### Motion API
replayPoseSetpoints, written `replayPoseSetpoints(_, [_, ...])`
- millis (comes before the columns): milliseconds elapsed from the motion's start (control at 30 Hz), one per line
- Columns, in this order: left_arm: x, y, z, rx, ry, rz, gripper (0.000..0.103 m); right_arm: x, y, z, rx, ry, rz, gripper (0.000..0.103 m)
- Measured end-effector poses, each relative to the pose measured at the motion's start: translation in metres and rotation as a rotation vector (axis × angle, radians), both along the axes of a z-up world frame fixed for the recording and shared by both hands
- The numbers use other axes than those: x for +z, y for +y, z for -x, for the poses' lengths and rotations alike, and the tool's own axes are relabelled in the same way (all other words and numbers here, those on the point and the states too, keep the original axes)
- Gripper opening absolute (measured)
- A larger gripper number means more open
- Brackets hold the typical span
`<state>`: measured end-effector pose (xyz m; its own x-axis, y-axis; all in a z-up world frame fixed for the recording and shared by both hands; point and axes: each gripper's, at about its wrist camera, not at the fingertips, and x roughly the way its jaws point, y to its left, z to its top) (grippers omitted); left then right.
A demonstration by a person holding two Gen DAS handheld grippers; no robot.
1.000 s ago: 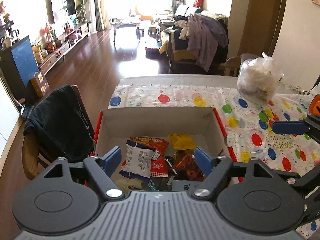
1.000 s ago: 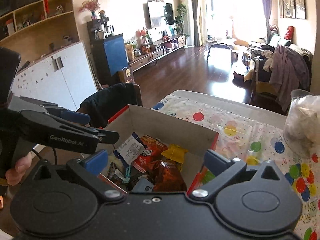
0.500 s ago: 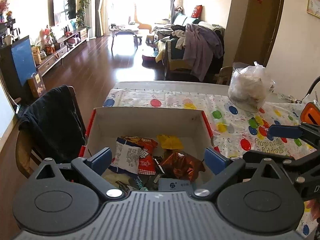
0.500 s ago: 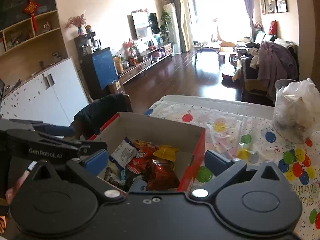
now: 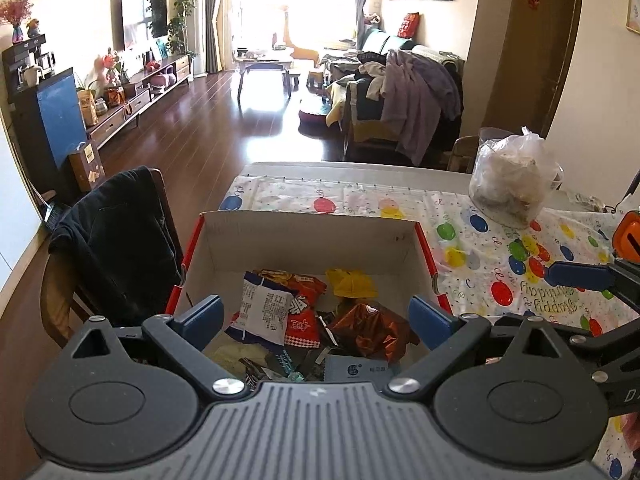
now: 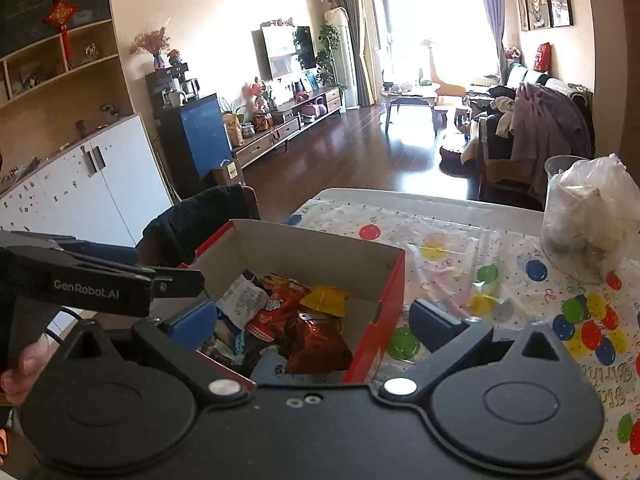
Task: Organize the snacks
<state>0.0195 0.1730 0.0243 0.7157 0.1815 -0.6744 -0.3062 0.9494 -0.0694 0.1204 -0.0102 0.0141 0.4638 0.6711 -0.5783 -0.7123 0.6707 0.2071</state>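
Cardboard box (image 5: 308, 236), rectangular, red outside, holding crinkled foil snack packets (image 5: 370, 330); left gripper (image 5: 316, 316) jaws just widened, empty; right gripper (image 6: 312, 322) jaws apart, empty.

Centre frame before you, crinkly foil snack packets (image 5: 320, 312) lie in the red-edged cardboard box (image 5: 308, 236) on the balloon-print tablecloth (image 5: 500, 248); a knotted clear plastic bag (image 5: 514, 184) stands upper right.

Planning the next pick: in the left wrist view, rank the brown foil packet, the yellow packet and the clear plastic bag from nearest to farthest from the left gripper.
1. Brown foil packet, in the box, just ahead of the left gripper.
2. Yellow packet, deeper in the box, toward its back wall.
3. Clear plastic bag, on the tablecloth, far right.
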Motion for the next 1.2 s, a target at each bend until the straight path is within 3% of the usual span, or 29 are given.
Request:
replayPoseSetpoints(367, [0.002,-0.005,0.006,-0.017,-0.015,-0.008,0.099,-0.005,-0.006,-0.008,-0.075,0.058,-0.009,0.103])
replayPoseSetpoints(1200, [0.011,-0.014,0.020,-0.024,-0.040,-0.009,0.099,-0.001,-0.004,-0.006,-0.094,0.046,-0.010,0.103])
